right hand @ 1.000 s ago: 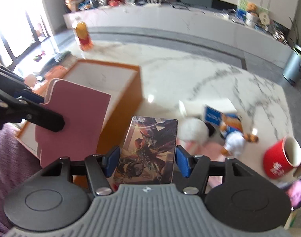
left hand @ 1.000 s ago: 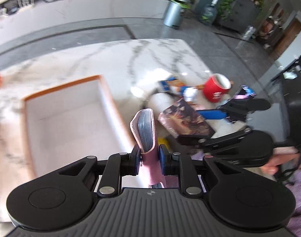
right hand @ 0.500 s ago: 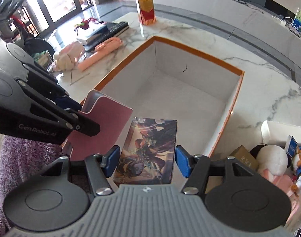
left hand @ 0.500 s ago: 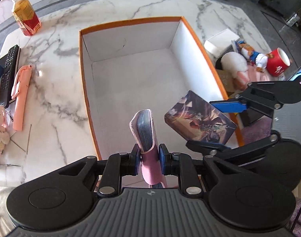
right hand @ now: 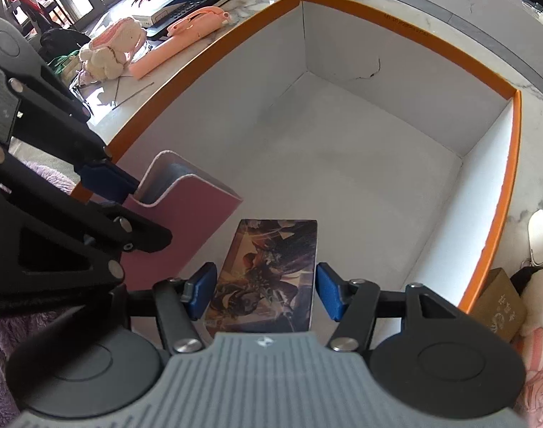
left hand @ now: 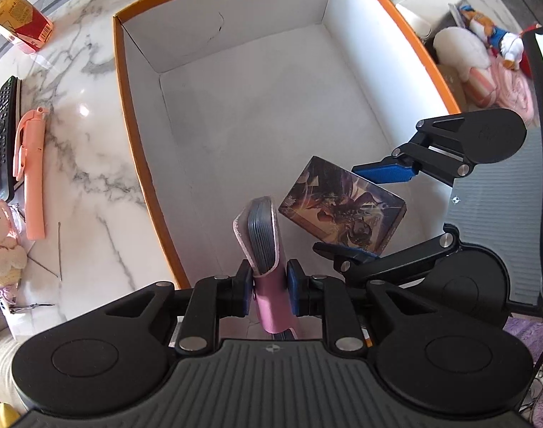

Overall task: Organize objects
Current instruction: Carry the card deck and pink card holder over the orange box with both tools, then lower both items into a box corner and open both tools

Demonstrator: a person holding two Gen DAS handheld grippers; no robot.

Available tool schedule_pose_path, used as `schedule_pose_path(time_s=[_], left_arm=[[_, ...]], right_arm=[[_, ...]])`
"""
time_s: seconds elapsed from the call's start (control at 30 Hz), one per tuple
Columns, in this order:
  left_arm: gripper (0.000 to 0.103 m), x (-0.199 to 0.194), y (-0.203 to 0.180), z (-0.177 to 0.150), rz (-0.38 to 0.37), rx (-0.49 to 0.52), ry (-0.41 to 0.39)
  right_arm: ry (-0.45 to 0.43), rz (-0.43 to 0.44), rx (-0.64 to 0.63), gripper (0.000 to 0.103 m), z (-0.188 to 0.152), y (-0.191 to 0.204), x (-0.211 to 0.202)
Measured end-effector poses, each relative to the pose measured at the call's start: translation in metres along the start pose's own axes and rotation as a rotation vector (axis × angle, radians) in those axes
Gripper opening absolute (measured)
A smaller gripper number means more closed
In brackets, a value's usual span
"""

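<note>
White marble counter (left hand: 93,164) with grey veining is recorded as the work surface, carrying a large open cardboard box with orange rim and white interior (left hand: 235,107).

Nearest in the left wrist view, the left claw (left hand: 269,287) is closed tight on a pink soft-cover card wallet stuffed with grey-blue cards (left hand: 262,239), held upright just inside the near wall of the box. The cover is judged soft and light; the card stack gives stiffness across the thickness, so the grip on the flat faces near the spine is considered sound. Loose cards could slide out if it is tipped.

Just beside it, the right claw (right hand: 266,290) is clamped on a rectangular card box with dark fantasy artwork (right hand: 267,271), gripped across its width and held above the box floor near the same wall. It is judged rigid, light and glossy, hence somewhat slippery; the long edges are the proper hold. No title can be read on its printed face.

Further out, small printing is noted on the orange rim, illegible. A pink plastic handheld device (left hand: 30,174) and a black remote control (left hand: 4,135) lie left of the box. Beyond, a bottle with red and yellow label (left hand: 20,18) bears unreadable print.
</note>
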State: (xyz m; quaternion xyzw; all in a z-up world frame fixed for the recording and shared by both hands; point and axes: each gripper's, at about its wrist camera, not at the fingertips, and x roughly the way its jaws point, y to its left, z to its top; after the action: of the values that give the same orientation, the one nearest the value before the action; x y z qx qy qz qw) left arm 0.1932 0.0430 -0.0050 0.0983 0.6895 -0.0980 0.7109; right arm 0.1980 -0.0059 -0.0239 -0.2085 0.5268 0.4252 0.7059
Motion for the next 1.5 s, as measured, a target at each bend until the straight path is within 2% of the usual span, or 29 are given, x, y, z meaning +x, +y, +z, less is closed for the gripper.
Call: schedule_pose_path(time_s=[0.17, 0.37, 0.67, 0.73, 0.77, 0.87, 0.93, 1.07, 1.2, 1.27, 1.33, 1.43, 1.47, 1.5], left_arm=[[0.024, 0.004, -0.004, 0.004, 0.041, 0.023, 0.036], [0.026, 0.016, 0.002, 0.002, 0.047, -0.011, 0.084], [0.026, 0.009, 0.001, -0.008, 0.094, 0.004, 0.034], [0.026, 0.008, 0.001, -0.009, 0.123, 0.027, 0.021], [0.026, 0.007, -0.001, -0.011, 0.141, 0.040, 0.014], [0.024, 0.009, -0.002, -0.013, 0.155, 0.059, 0.000], [0.024, 0.007, 0.000, -0.013, 0.146, 0.051, -0.004], [0.024, 0.008, 0.003, -0.015, 0.138, 0.050, -0.015], [0.024, 0.009, 0.004, -0.016, 0.131, 0.048, -0.023], [0.024, 0.008, 0.003, -0.017, 0.126, 0.044, -0.025], [0.024, 0.007, 0.003, -0.018, 0.122, 0.041, -0.030], [0.024, 0.007, 0.003, -0.019, 0.117, 0.038, -0.037], [0.024, 0.007, 0.003, -0.019, 0.117, 0.037, -0.036], [0.024, 0.007, 0.004, -0.019, 0.114, 0.034, -0.036]], right_arm=[[0.004, -0.001, -0.010, 0.062, -0.003, 0.004, 0.009], [0.026, 0.007, -0.015, 0.062, -0.005, 0.005, 0.014], [0.080, 0.089, 0.046, 0.061, -0.007, -0.004, 0.014], [0.089, 0.080, 0.049, 0.055, -0.007, -0.006, 0.013], [0.093, 0.074, 0.056, 0.048, -0.006, -0.009, 0.012], [0.098, 0.051, 0.090, 0.049, -0.004, -0.018, 0.011], [0.119, 0.057, 0.117, 0.056, -0.002, -0.022, 0.017], [0.172, 0.059, 0.149, 0.057, 0.000, -0.023, 0.032], [0.226, 0.126, 0.240, 0.062, -0.001, -0.031, 0.043], [0.224, 0.130, 0.274, 0.061, 0.000, -0.035, 0.042], [0.199, 0.136, 0.281, 0.054, -0.001, -0.034, 0.038], [0.176, 0.131, 0.286, 0.020, 0.000, -0.031, 0.027], [0.177, 0.127, 0.280, 0.003, -0.001, -0.029, 0.025], [0.178, 0.137, 0.283, 0.003, -0.002, -0.028, 0.024]])
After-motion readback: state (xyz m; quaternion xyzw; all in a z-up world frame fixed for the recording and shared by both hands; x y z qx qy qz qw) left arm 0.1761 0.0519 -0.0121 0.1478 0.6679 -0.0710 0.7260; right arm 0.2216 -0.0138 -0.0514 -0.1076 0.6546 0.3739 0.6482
